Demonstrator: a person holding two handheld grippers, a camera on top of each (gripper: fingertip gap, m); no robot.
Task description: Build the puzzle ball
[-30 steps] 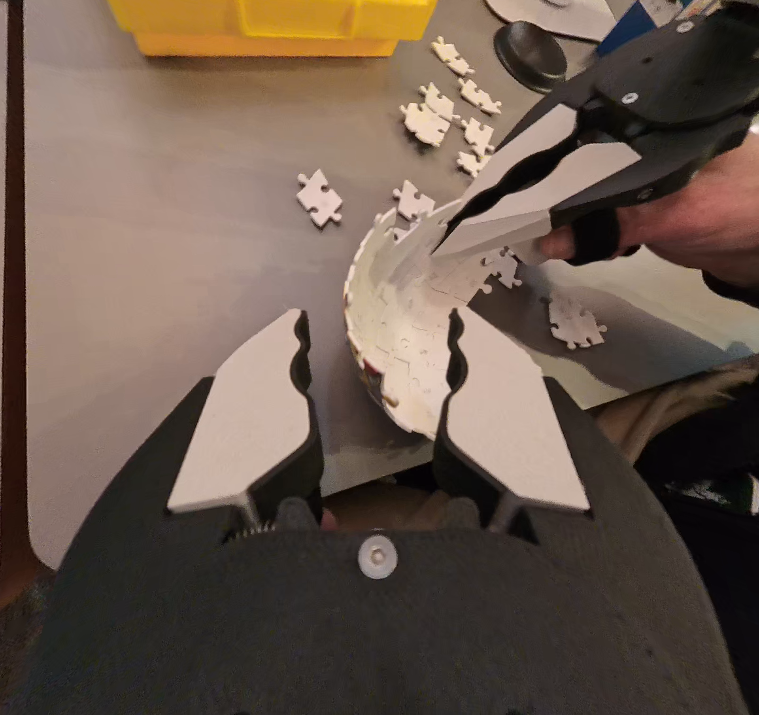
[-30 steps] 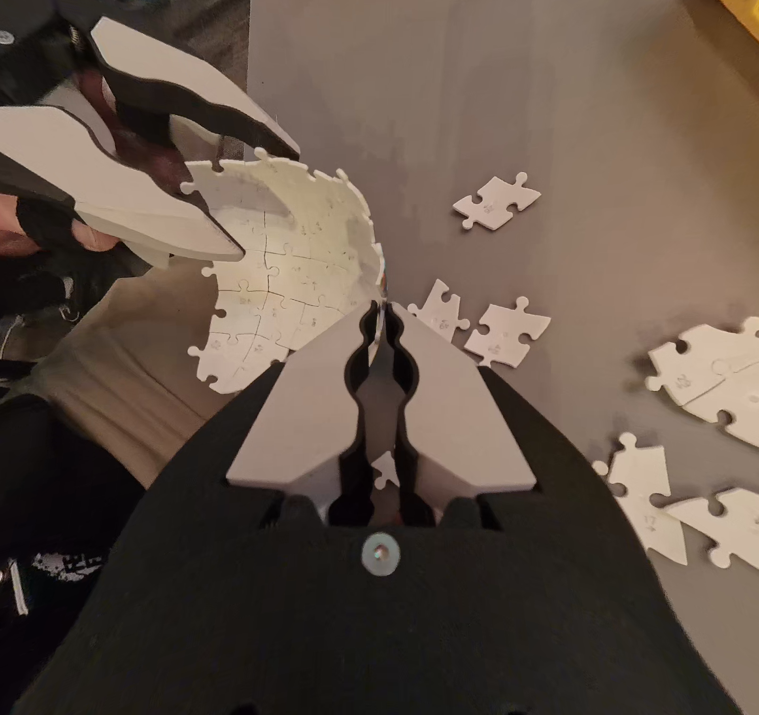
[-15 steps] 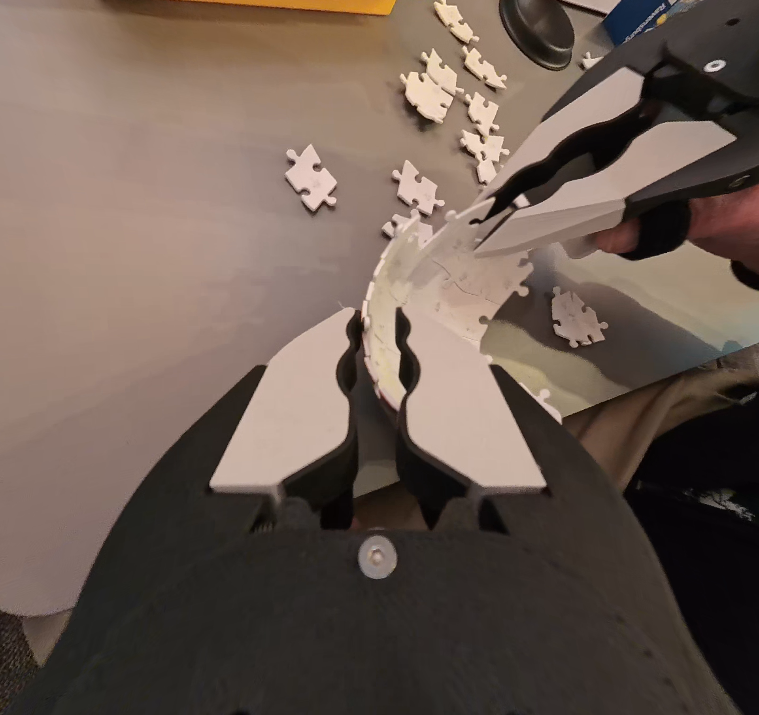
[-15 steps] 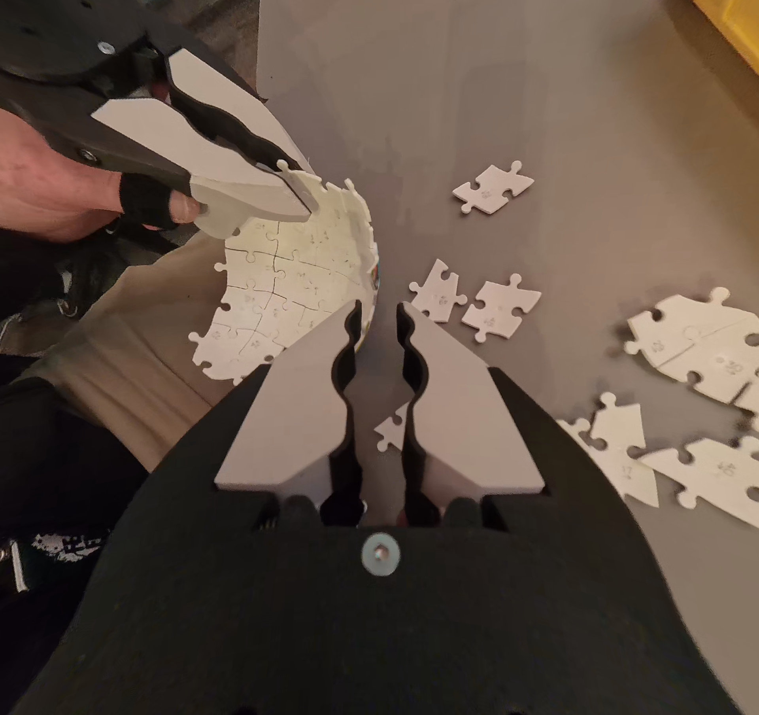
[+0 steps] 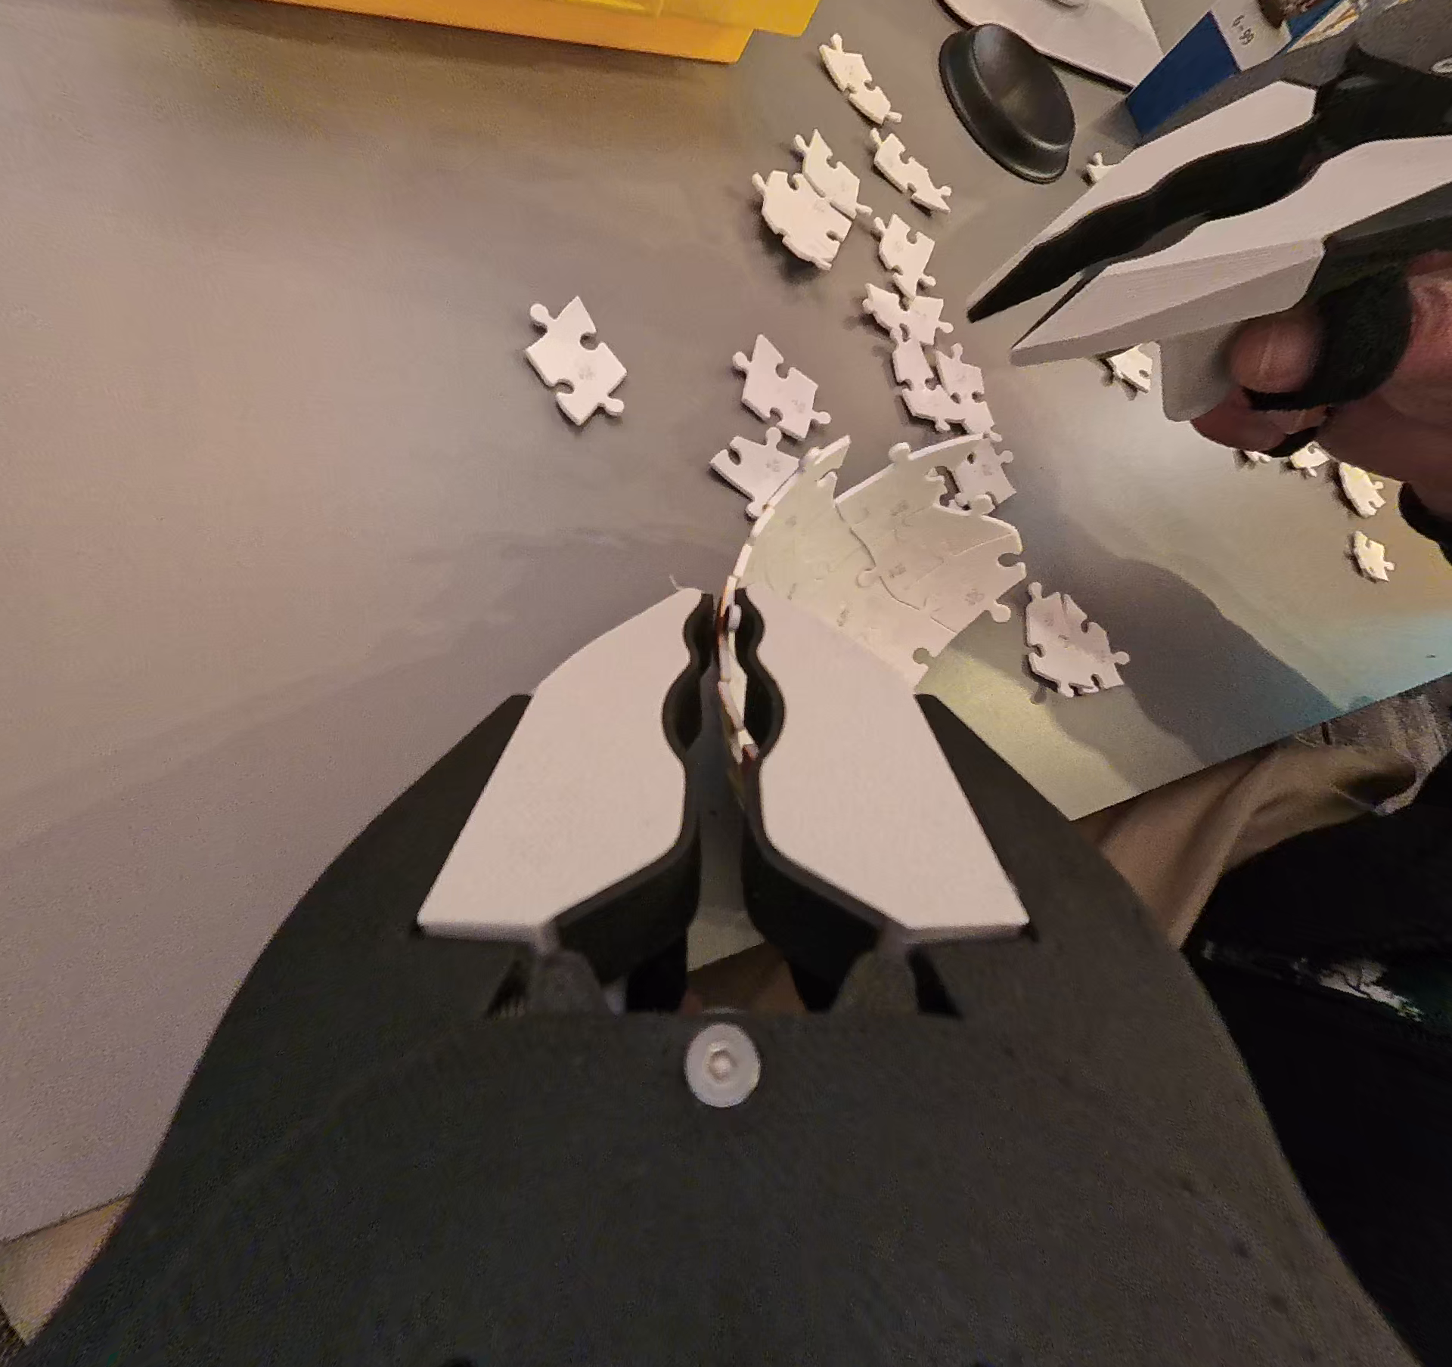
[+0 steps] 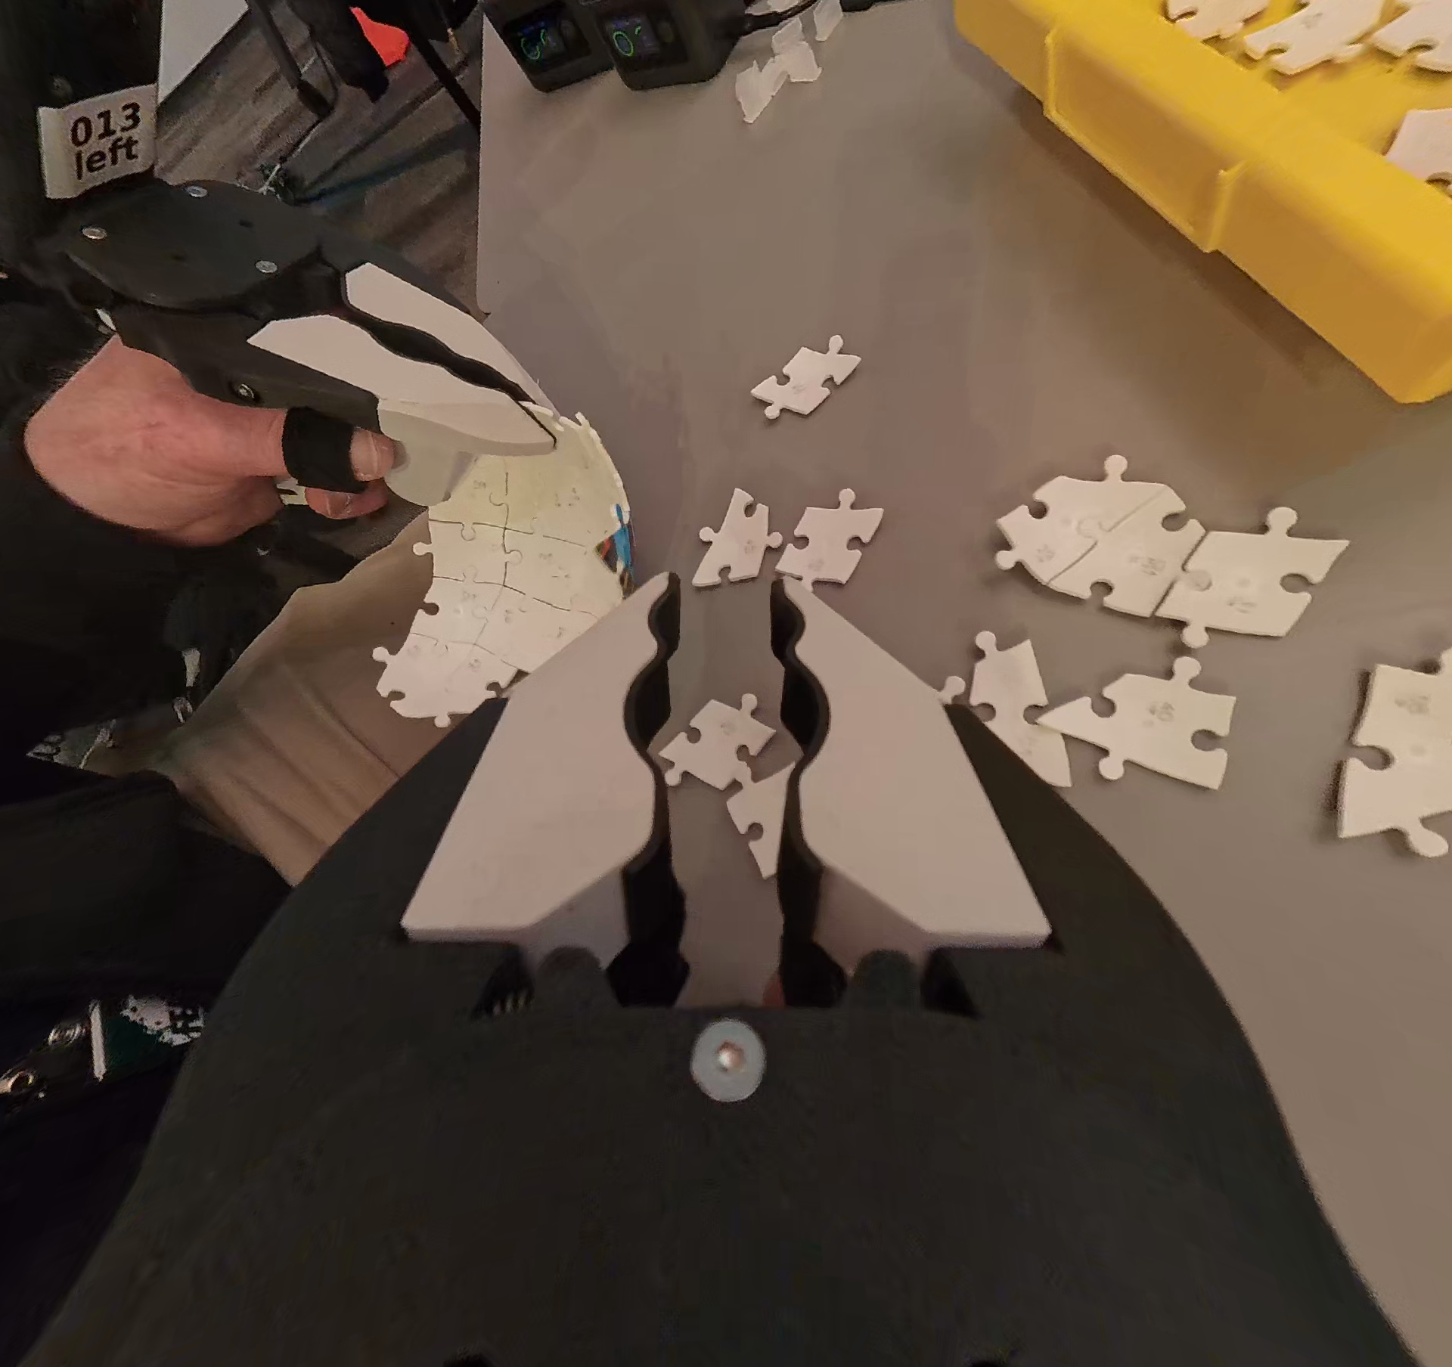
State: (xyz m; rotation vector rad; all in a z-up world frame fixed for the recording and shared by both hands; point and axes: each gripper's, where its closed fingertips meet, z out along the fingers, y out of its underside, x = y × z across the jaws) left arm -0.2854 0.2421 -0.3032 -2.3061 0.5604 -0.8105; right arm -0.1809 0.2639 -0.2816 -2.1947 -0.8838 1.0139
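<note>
The half-built puzzle ball [image 5: 888, 552] is a curved white shell of joined pieces, held over the table's near edge. My left gripper [image 5: 727, 606] is shut on its rim. In the right wrist view the same shell [image 6: 518, 567] shows a strip of its coloured outer face, with the left gripper [image 6: 542, 418] clamped on its top edge. My right gripper [image 6: 723, 595] is partly open and empty, to the right of the shell and above loose pieces [image 6: 719, 740]. It also shows in the left wrist view [image 5: 990, 324], apart from the shell.
Loose white pieces [image 5: 577, 359] lie scattered on the grey table, with some joined in a group [image 6: 1100, 544]. A yellow bin [image 6: 1178, 135] holds more pieces. A black round stand [image 5: 1006, 100] and a puzzle box [image 5: 1257, 33] sit at the back. Small electronic devices [image 6: 613, 2] stand at the table's far end. Some 12 centimeters of space lies between my two pairs of fingers.
My left gripper closed on the shell's rim. My right gripper let go of the shell, opened a little and drew back away from it.
</note>
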